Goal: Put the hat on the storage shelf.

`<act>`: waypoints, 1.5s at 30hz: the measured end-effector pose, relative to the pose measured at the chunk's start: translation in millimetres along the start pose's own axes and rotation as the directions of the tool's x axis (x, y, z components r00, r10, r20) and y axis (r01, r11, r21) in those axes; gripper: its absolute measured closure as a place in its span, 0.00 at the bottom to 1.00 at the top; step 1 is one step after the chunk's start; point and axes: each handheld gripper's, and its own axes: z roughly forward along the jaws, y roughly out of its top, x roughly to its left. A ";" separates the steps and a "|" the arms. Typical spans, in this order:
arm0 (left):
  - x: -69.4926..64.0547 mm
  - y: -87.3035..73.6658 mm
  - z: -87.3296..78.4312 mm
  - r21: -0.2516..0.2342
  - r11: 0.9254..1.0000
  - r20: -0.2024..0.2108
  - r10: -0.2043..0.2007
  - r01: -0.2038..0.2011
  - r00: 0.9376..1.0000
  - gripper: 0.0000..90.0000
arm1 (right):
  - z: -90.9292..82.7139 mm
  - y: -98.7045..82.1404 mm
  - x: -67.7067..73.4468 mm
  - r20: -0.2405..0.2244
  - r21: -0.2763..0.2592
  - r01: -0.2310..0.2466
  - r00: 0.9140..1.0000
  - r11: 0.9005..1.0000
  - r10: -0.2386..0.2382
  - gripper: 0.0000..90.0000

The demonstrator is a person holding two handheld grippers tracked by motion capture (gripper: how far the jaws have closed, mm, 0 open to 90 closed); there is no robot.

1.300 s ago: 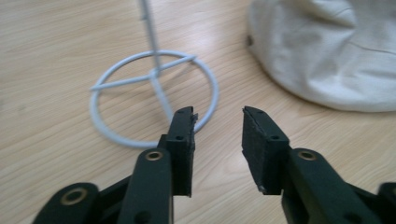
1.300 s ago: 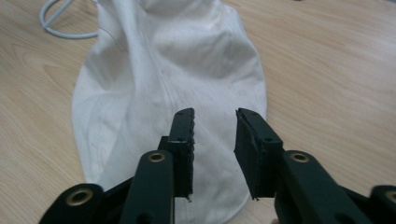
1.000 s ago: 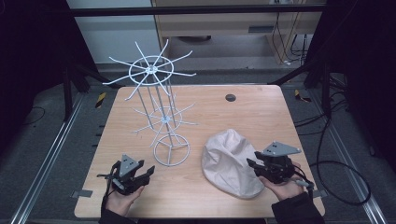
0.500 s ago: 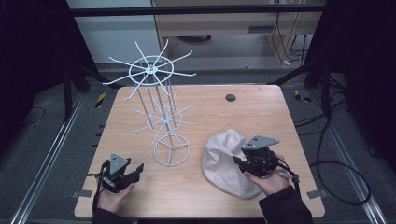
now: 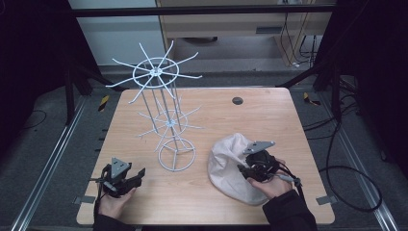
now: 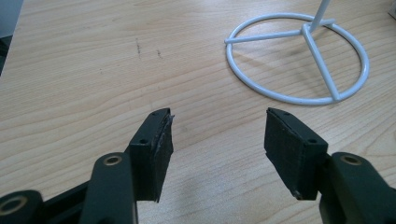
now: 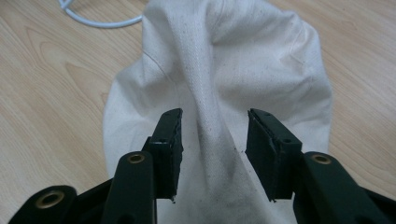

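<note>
Cloth (image 5: 230,166) lies crumpled on the surface (image 5: 269,120), just right of the rack (image 5: 166,115) base, near our edge. Our right gripper (image 7: 214,140) sits over the cloth, jaws partly apart astride a raised fold; pads not pressing it as far as we can tell. Our left gripper (image 6: 215,140) is left of the rack base, low over bare wood, jaws wide after just opening, nothing between them. Small dark disc (image 5: 237,100) sits well behind the rack, to its right.
</note>
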 end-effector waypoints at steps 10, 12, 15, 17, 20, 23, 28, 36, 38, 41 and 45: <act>-0.1 0.0 1.1 0.008 1.000 0.002 0.002 -0.002 1.000 0.47 | 14.4 -1.6 -1.5 -0.001 0.042 -0.010 1.000 0.999 0.010 0.77; -0.2 -0.1 1.1 0.009 1.000 0.001 0.004 -0.004 1.000 0.47 | 15.6 -1.8 -1.7 -0.005 0.049 -0.013 1.000 0.999 0.014 0.82; -0.1 -0.1 1.0 0.009 1.000 0.001 0.003 -0.003 1.000 0.47 | 16.9 -1.7 -1.9 -0.004 0.060 -0.014 1.000 0.998 0.014 0.89; 0.0 -0.1 1.1 0.011 1.000 0.001 0.003 -0.003 1.000 0.47 | 17.9 -1.4 -1.8 -0.005 0.072 -0.019 1.000 0.997 0.020 0.93; 0.1 -0.1 1.0 0.011 1.000 0.001 0.003 -0.003 1.000 0.47 | 18.7 -0.4 -2.5 -0.006 0.085 -0.024 1.000 0.996 0.025 0.97; 0.6 -0.1 1.0 0.011 1.000 -0.002 0.006 -0.006 1.000 0.47 | 16.4 1.1 -2.7 -0.002 0.081 -0.027 1.000 0.996 0.028 0.98; 0.5 0.0 1.1 0.011 1.000 -0.003 0.006 -0.006 1.000 0.47 | 3.7 3.6 -5.0 -0.008 0.028 -0.035 0.999 0.999 0.035 0.98; 0.8 -0.1 1.0 0.011 1.000 -0.005 0.002 -0.002 1.000 0.47 | -26.5 -0.6 -10.1 -0.014 -0.162 -0.061 0.998 0.985 0.060 0.98; 0.9 -0.1 1.0 0.011 1.000 -0.004 0.001 -0.001 1.000 0.47 | -33.5 -3.0 -10.9 -0.005 -0.213 -0.065 0.998 0.975 0.065 0.98; 0.9 -0.2 1.1 0.011 1.000 -0.005 0.000 0.000 1.000 0.47 | -43.1 -7.5 -12.5 0.008 -0.276 -0.073 0.997 0.958 0.078 0.98; 0.9 -0.2 1.0 0.012 1.000 -0.006 -0.001 0.001 1.000 0.47 | -54.7 -13.6 -15.0 0.019 -0.347 -0.084 0.995 0.934 0.097 0.98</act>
